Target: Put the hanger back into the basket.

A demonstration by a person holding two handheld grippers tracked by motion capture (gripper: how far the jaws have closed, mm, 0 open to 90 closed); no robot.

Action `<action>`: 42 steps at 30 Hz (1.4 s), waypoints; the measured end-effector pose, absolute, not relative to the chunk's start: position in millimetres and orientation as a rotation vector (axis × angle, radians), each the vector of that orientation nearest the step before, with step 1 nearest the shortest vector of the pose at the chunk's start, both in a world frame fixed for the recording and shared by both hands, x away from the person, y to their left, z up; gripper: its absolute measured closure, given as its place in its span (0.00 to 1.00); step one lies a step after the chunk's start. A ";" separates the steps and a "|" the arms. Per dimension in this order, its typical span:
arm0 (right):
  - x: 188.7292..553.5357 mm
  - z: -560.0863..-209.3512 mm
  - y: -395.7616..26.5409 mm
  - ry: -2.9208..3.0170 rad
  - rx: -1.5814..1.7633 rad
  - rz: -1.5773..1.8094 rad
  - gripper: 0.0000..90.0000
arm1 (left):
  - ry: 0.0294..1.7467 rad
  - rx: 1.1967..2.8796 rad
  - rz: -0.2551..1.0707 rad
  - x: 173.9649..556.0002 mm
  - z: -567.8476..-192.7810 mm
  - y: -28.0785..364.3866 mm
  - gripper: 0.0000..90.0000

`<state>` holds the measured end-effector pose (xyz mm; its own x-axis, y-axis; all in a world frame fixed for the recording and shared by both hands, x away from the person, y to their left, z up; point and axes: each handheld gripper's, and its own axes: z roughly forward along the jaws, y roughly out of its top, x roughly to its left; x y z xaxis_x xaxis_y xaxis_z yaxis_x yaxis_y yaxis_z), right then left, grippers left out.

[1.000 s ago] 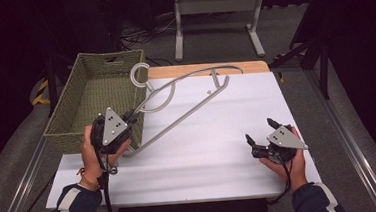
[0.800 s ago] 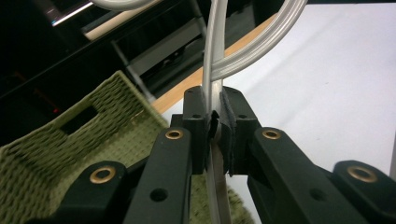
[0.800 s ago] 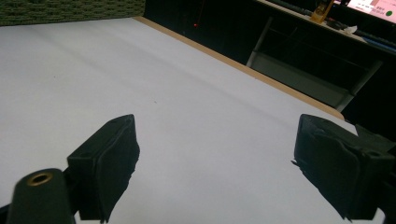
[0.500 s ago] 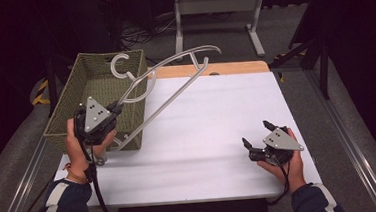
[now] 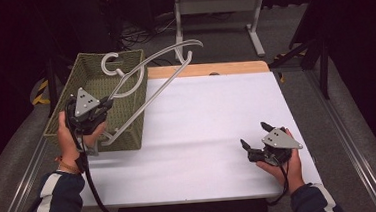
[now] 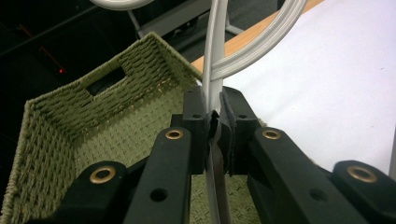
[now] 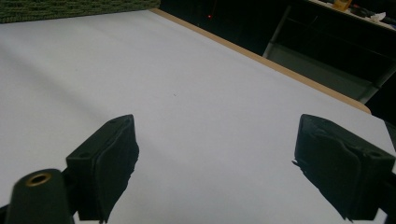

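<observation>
- The left gripper (image 5: 106, 104) has its jaws clamped on a grey plastic clothes hanger (image 5: 160, 60), gripping the thin bar near the neck; the left gripper view shows the bar (image 6: 213, 88) pinched between both pads.
- The hanger is lifted off the table (image 5: 203, 135) and tilted, its hook (image 5: 109, 62) above the green woven basket (image 5: 127, 125) and one arm reaching past the table's far edge.
- The basket sits at the table's left edge, just beside the left hand (image 5: 70, 137).
- The right gripper (image 5: 252, 140) rests low over the white table cover near the right front corner, jaws apart with nothing between them; its pads (image 7: 109, 161) stand wide over bare cover.
</observation>
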<state>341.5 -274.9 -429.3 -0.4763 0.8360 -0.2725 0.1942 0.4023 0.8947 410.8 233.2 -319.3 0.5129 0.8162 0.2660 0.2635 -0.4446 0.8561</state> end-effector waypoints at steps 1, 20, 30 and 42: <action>341.6 -429.4 -275.2 1.909 0.882 1.082 0.15 | 0.888 1.965 0.886 412.3 -319.0 234.6 0.91; 346.2 -431.8 -277.6 1.952 0.951 1.137 0.15 | 1.016 2.015 0.808 457.0 -315.7 271.1 0.91; 348.2 -433.9 -276.4 1.975 0.974 1.150 0.15 | 1.057 2.056 0.758 477.1 -311.1 289.3 0.91; 351.0 -437.2 -276.6 1.996 1.000 1.162 0.15 | 1.153 2.071 0.640 506.4 -329.5 316.1 0.90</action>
